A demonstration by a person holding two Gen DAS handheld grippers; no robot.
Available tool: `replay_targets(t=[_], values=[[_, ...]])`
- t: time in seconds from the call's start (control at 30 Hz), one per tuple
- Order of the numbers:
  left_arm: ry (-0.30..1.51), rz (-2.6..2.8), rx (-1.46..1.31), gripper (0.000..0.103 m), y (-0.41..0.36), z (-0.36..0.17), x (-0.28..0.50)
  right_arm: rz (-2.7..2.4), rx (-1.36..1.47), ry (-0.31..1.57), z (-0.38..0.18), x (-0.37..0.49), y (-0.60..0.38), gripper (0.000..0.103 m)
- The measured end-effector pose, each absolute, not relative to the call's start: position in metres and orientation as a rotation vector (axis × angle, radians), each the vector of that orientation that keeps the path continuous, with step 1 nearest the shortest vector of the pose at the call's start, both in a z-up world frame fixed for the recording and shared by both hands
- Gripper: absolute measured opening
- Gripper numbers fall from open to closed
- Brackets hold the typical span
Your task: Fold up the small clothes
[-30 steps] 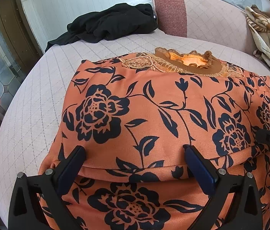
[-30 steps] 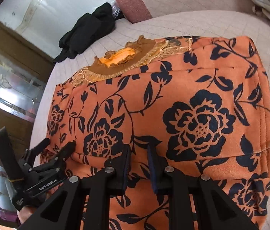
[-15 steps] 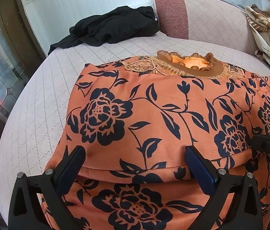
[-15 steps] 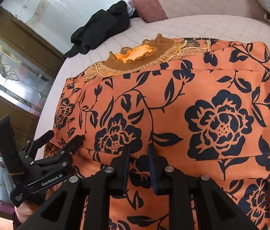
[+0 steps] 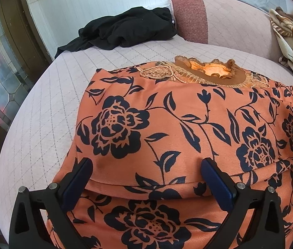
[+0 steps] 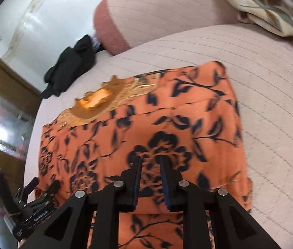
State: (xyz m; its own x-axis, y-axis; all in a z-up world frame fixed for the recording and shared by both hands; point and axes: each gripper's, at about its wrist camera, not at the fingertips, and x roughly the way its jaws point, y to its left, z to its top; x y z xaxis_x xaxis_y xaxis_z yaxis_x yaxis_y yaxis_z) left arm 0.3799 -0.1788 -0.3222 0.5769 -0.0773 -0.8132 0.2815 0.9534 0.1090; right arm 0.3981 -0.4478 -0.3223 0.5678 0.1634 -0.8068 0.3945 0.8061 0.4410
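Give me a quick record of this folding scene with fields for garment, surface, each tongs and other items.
garment: orange floral top, lower part folded up over itself
surface: quilted pink cushion
left tongs: open wide, straddling the fold edge
right tongs: narrow gap, nothing visibly gripped
other items: black garment; patterned blanket

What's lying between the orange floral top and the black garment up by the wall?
Nothing: in the left wrist view only bare quilted sofa cover separates the orange floral top from the black garment.

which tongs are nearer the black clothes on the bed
Left. The left tongs sit on the orange top's side nearest the black clothes; the right tongs are farther over.
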Motion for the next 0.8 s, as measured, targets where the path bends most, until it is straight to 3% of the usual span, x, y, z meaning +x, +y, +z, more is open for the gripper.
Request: replay_targets(t=[0.8], values=[[0.948,-0.216,0.232,0.103,-0.178,-0.324,0.381,-0.055,0.572,1.022,-0.328,0.408,-0.409,0.022]])
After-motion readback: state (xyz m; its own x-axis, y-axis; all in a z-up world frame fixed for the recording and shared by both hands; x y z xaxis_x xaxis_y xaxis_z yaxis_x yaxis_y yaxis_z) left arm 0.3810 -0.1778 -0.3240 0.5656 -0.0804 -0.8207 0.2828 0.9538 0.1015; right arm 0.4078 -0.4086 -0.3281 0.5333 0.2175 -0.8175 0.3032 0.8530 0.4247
